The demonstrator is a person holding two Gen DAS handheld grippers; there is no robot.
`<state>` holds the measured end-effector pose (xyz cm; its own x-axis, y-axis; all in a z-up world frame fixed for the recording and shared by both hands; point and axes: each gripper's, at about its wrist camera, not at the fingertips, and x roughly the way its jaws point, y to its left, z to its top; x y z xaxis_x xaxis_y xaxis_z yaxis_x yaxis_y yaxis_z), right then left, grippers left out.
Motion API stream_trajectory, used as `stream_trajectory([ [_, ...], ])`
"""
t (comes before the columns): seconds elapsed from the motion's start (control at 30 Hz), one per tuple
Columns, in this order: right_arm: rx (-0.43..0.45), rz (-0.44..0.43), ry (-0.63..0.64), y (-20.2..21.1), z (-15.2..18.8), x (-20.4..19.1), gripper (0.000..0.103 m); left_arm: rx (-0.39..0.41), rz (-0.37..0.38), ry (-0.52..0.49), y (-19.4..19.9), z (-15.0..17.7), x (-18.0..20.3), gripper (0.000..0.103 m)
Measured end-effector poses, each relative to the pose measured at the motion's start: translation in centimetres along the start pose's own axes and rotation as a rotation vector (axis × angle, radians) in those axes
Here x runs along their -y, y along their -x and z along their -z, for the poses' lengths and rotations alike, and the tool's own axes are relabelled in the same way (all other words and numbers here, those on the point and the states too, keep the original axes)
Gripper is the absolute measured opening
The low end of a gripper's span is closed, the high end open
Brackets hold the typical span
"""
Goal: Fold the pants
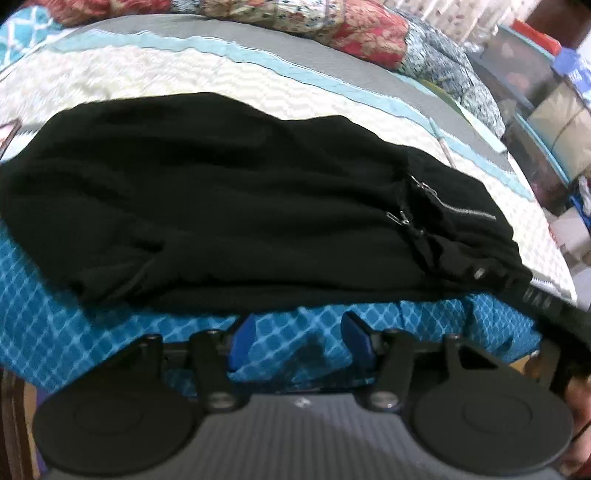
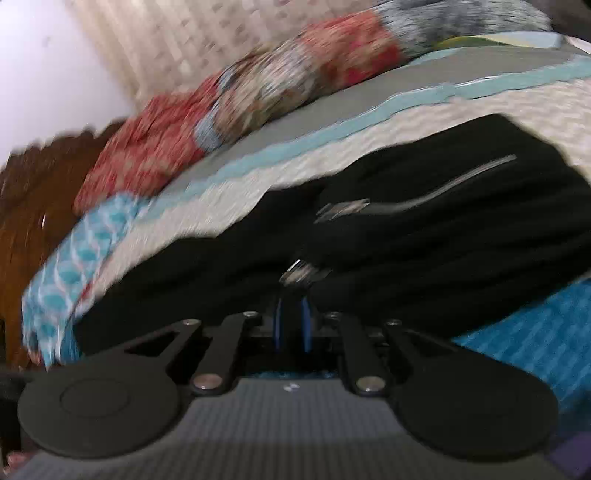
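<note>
The black pants point(image 1: 240, 192) lie folded in a wide bundle across the bed, and a silver pocket zipper point(image 1: 469, 212) shows near their right end. My left gripper point(image 1: 300, 332) is open just short of their near edge, over the blue patterned sheet point(image 1: 74, 332), with only that sheet showing between its blue pads point(image 1: 243, 339). In the blurred right wrist view the pants point(image 2: 443, 240) fill the middle. My right gripper point(image 2: 292, 321) is at their near edge. Its blue pads point(image 2: 306, 325) stand almost together, with black cloth in the narrow gap.
A white quilt with teal and grey bands point(image 1: 147, 74) covers the bed behind the pants. Floral pillows point(image 1: 295, 14) line the far side. Storage boxes point(image 1: 546, 110) stand beyond the bed's right edge. A wooden headboard point(image 2: 37, 206) and a pale curtain point(image 2: 166, 37) show at the left.
</note>
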<state>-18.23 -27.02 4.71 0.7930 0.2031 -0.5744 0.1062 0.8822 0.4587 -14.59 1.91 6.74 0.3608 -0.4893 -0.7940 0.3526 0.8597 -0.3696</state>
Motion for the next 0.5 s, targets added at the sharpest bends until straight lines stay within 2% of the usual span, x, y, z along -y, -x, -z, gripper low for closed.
stream_trajectory([
  [0.17,-0.043,0.008,0.133,-0.8,0.8,-3.2,0.018,0.054,0.035,0.020,1.0,0.3,-1.1,0.052],
  [0.27,-0.061,0.020,0.154,-1.1,1.2,-3.9,0.025,0.069,0.064,0.023,1.1,0.8,-1.5,0.052],
  [0.5,-0.056,0.062,0.189,-1.6,1.8,-5.3,0.028,0.110,0.093,0.063,2.0,1.7,-3.4,0.053],
])
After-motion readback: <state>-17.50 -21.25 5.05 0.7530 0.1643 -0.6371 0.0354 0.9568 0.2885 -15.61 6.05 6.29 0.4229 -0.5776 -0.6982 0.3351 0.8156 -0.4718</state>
